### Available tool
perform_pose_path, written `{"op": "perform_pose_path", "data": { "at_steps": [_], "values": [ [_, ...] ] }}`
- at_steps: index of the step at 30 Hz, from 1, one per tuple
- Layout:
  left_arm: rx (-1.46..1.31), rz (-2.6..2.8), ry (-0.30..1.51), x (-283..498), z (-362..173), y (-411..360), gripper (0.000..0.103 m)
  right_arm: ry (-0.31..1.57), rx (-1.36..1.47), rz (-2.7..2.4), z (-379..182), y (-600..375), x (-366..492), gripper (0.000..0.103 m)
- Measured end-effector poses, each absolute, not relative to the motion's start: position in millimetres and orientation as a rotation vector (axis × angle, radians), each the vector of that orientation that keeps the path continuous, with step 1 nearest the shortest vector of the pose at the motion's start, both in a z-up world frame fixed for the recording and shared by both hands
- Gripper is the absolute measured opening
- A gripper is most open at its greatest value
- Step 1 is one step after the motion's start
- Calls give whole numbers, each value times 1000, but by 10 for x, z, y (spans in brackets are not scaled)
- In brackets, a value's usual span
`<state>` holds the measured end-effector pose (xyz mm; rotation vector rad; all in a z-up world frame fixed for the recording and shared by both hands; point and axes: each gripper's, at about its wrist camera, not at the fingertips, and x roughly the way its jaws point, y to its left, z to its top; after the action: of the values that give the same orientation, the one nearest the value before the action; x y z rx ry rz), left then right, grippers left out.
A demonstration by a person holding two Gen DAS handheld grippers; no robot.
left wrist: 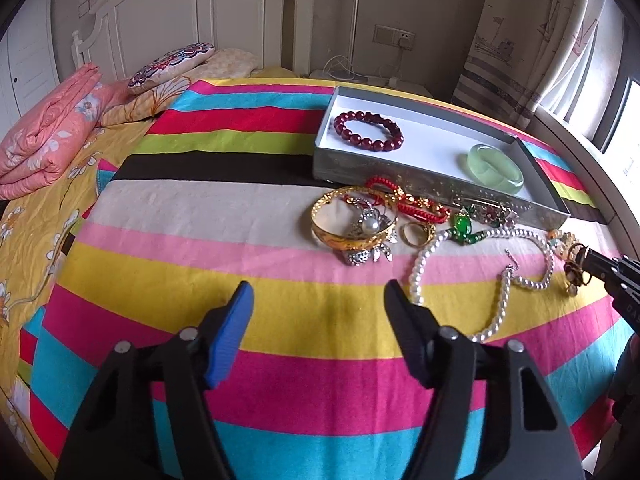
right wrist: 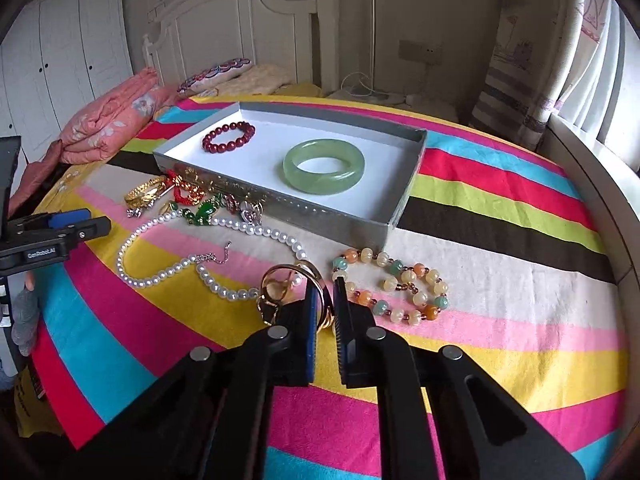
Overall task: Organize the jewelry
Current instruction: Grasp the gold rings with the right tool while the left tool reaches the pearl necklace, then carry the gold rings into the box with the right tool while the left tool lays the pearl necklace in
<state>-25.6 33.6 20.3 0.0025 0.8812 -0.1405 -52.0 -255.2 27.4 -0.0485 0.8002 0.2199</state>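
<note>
A grey box (left wrist: 400, 178) (right wrist: 300, 206) with a white inside lies on the striped bedspread. It holds a dark red bead bracelet (left wrist: 368, 130) (right wrist: 228, 136) and a green jade bangle (left wrist: 500, 181) (right wrist: 324, 179). In front of the box lie a gold bangle (left wrist: 352, 241), a green brooch (left wrist: 464, 226) (right wrist: 206, 212), a pearl necklace (left wrist: 500, 308) (right wrist: 120, 258) and a pastel bead bracelet (right wrist: 390, 283). My right gripper (right wrist: 326, 292) (left wrist: 588, 258) is shut on a gold hoop piece (right wrist: 280, 280) (left wrist: 576, 266) beside the pearls. My left gripper (left wrist: 319, 296) (right wrist: 80, 220) hovers open, left of the pearls, holding nothing.
A folded pink quilt (left wrist: 52, 128) and pillows (left wrist: 172, 66) lie at the head of the bed by the white headboard (left wrist: 192, 16). The bed's right edge runs along a window ledge (right wrist: 592, 184). A person's sleeve (right wrist: 24, 312) shows at the left.
</note>
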Motion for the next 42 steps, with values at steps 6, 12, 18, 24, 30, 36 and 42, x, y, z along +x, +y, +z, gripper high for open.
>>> {"op": "perform_pose_path", "data": {
  "at_steps": [6, 12, 18, 24, 30, 36, 42],
  "values": [
    [97, -212, 842, -123, 351, 22, 47, 763, 10, 222, 369, -2657, -631, 10],
    [239, -232, 852, 72, 309, -315, 38, 752, 55, 239, 394, -2743, -697, 10],
    [301, -435, 856, -90, 329, -682, 31, 744, 82, 235, 384, -2814, -744, 10],
    [418, -516, 915, -196, 108, -1112, 31, 745, 106, 237, 384, -2882, -777, 10],
    [344, -656, 972, -260, 101, -1131, 7, 739, 123, 230, 382, -2955, -813, 10],
    [113, -676, 879, -354, 464, -844, 7, 722, 148, 233, 443, -2999, -833, 10],
    [67, -686, 692, -383, 1416, -685, 7, 639, 148, 270, 811, -2963, -812, 10]
  ]
}}
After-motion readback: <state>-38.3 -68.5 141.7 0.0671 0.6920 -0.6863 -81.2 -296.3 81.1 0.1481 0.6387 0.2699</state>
